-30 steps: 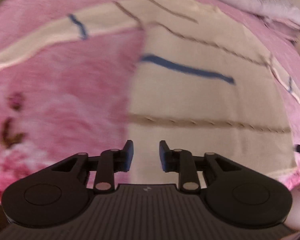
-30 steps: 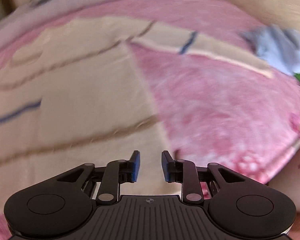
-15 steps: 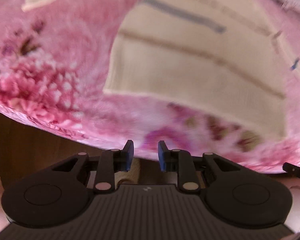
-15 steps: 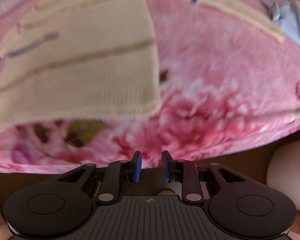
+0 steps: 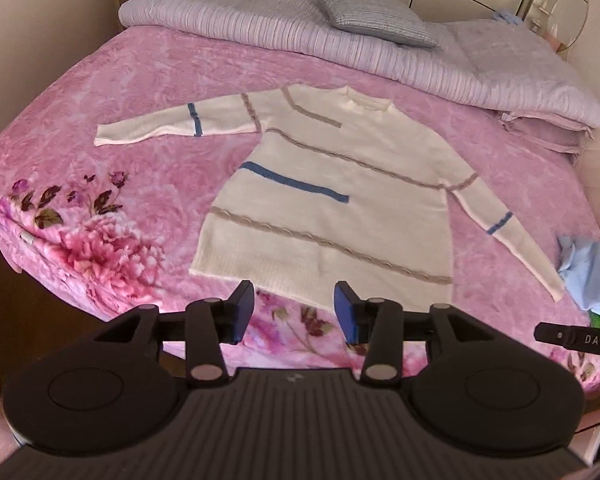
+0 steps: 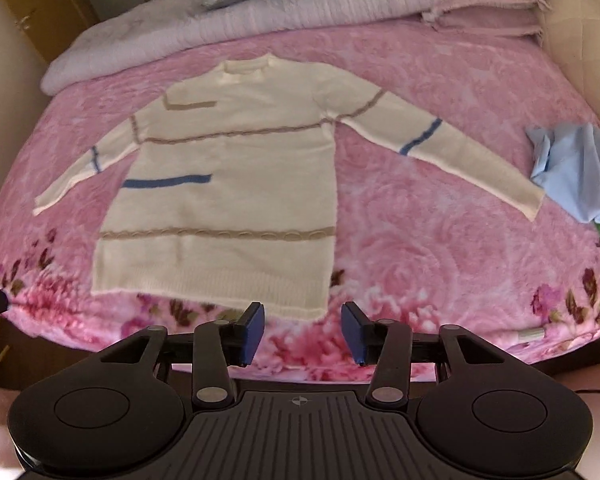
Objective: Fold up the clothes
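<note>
Pink blanket [image 5: 148, 80] bears spread sweater [image 5: 340, 200]; blue cloth [image 6: 580, 168] nearby; both tools opening, empty

A sweater [image 5: 332, 200] lies spread flat on the blanket [image 5: 140, 92] that covers the bed, filling the middle of both wrist views, its collar toward the top of the frame and its hem toward the bottom. One sleeve reaches out to the left, the other to the lower right. Behind the collar, along the top of the frame, a folded quilt [image 5: 260, 20] stretches across the bed with a pillow [image 5: 380, 20] lying on it. At the right edge, beside the end of the right-hand sleeve, sits a crumpled garment [image 6: 580, 168]. Each gripper, left [image 5: 295, 316] and right [image 6: 303, 330], hangs at the bottom centre of its own view, before the hem and apart from it.
</note>
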`<move>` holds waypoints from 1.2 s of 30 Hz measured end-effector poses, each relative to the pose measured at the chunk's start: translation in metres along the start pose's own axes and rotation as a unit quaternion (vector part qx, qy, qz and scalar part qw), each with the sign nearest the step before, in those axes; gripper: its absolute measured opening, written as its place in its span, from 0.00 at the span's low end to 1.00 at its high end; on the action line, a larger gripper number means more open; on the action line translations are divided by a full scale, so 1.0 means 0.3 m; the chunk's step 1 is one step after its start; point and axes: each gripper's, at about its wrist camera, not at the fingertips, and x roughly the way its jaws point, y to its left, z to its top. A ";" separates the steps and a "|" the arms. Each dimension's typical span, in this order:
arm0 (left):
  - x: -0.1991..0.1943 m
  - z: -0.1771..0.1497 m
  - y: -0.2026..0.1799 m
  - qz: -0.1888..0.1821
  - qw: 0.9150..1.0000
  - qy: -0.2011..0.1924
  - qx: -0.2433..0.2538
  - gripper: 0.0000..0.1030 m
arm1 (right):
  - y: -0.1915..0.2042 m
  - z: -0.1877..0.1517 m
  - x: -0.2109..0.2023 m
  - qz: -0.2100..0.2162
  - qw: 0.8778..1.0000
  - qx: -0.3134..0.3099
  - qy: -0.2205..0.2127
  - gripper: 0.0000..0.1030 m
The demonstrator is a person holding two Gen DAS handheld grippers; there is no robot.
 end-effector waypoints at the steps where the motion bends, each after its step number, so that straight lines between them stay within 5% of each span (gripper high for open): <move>1: -0.017 -0.014 -0.011 0.000 1.000 0.001 0.001 0.39 | 0.008 -0.013 -0.014 0.003 1.000 -0.004 -0.001 0.46; 15: -0.132 -0.038 -0.082 0.000 0.999 -0.005 0.043 0.39 | 0.055 -0.092 -0.150 0.000 1.000 -0.014 -0.019 0.48; 36: -0.206 -0.059 0.000 0.032 0.999 -0.006 0.005 0.40 | 0.124 -0.099 -0.117 0.007 0.999 -0.047 0.016 0.50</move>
